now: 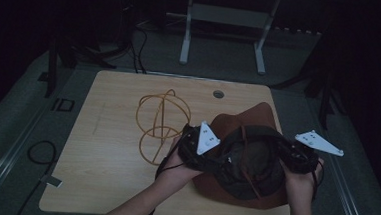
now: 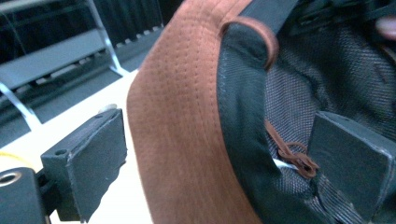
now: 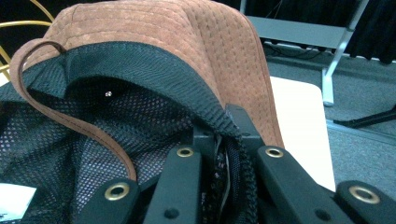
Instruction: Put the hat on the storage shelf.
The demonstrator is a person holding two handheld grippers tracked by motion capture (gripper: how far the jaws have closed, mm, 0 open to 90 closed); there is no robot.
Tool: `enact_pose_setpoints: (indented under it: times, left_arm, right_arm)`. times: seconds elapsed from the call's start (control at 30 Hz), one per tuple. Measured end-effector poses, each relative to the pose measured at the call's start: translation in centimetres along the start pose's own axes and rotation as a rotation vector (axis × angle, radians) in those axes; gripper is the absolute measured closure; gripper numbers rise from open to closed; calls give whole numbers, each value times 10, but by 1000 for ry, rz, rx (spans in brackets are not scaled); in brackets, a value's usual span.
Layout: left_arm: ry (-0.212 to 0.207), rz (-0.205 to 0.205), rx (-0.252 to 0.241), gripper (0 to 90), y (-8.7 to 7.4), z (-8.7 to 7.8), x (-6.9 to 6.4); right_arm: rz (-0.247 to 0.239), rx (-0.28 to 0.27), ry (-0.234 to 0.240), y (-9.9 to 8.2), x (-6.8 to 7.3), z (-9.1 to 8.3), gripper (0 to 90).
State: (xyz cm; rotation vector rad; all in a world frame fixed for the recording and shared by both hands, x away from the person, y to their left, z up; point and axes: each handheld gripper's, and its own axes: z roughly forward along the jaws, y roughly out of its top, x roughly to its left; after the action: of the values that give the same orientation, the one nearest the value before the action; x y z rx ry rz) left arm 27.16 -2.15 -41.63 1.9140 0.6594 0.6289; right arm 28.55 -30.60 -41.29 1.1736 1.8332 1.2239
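Right gripper (image 3: 224, 135) is clamped on the hat (image 1: 248, 156) band; left gripper's (image 2: 215, 154) parted jaws straddle its brim.

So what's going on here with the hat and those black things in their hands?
A person at a wooden table holds a brown brimmed hat upside down between two handheld grippers. The right gripper has its jaws pinched on the hat's dark inner band. The left gripper has its jaws open on either side of the brim. An orange wire sphere sits beside the hat.
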Motion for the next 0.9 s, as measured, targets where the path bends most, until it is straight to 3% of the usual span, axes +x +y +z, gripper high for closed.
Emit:
enact_pose_setpoints:
  times: [0.07, 0.1, 0.13, 0.27, 0.4, 0.47, 0.53, 0.57, 0.63, 0.77, 0.9]
  left_arm:
    - [6, 5, 22, 62, 2, 14, -3]
    - [14, 1, 64, 68, 2, 28, -7]
    - [14, 1, 64, 85, 2, 28, -7]
    - [34, 16, 111, 129, 2, 54, -17]
    - [46, -10, 137, 171, 0, 72, -16]
    - [34, 7, 165, 225, -3, 79, -13]
    - [13, -14, 183, 451, -7, 85, -8]
    - [5, -31, 188, 451, -8, 88, -6]
    - [17, -54, 201, 589, -11, 95, 0]
    - [41, -48, 202, 866, -9, 98, 3]
    - [86, -29, 178, 874, -1, 94, 9]
  right_arm:
    - [-1, 5, -3, -1, 0, -1, 840]
    - [0, 6, -2, -2, -3, -3, 840]
    - [6, 5, -3, -3, -4, -4, 840]
    - [22, -2, -14, -5, -8, -8, 840]
    - [26, -11, -22, -6, -9, -16, 840]
    - [26, -15, -19, -7, -9, -17, 840]
    - [22, -13, -9, -9, -8, -21, 840]
    - [22, -13, -9, -9, -8, -21, 840]
    - [29, 3, 3, -12, -6, -19, 840]
    - [24, 28, 16, -17, 0, -15, 839]
    - [21, 26, 8, -22, 5, -15, 836]
